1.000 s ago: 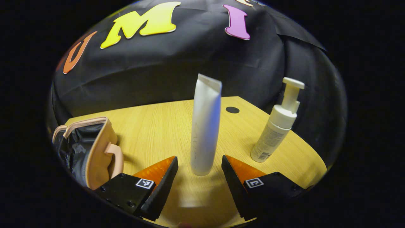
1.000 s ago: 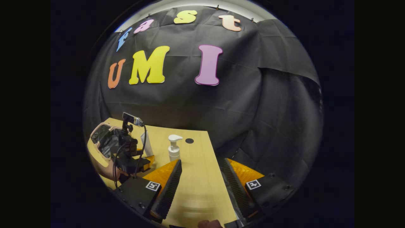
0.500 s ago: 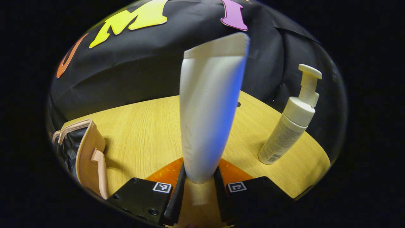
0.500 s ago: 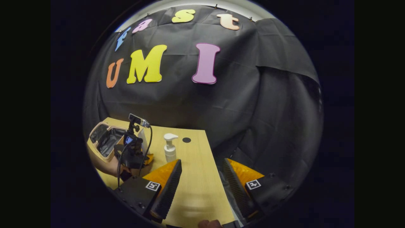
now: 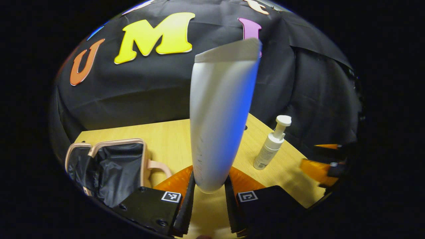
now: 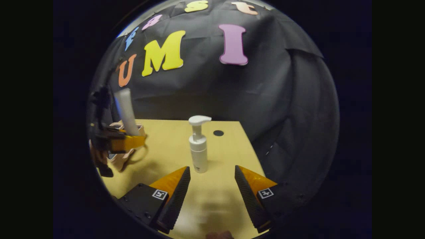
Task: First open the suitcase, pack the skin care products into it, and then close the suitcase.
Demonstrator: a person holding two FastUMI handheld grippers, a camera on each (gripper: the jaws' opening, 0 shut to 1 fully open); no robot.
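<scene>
Left claw (image 5: 208,196): at the bottom centre of the left gripper view; I have both fingers pressed on the low end of the white tube (image 5: 220,113), which stands upright and clear of the worktop (image 5: 166,139).
Tube handling: I judge it light and soft-walled; grip low near the cap end, gently, or it may squash or slip.
Right claw (image 6: 212,186): bottom centre of the right gripper view, spread wide, holding nothing.
Pump bottle (image 6: 198,146): upright just beyond the right claw; I judge it stiff, smooth and top-heavy; take the body, not the pump.
Suitcase (image 5: 109,166): lower left of the left gripper view, open, dark lining showing.
</scene>
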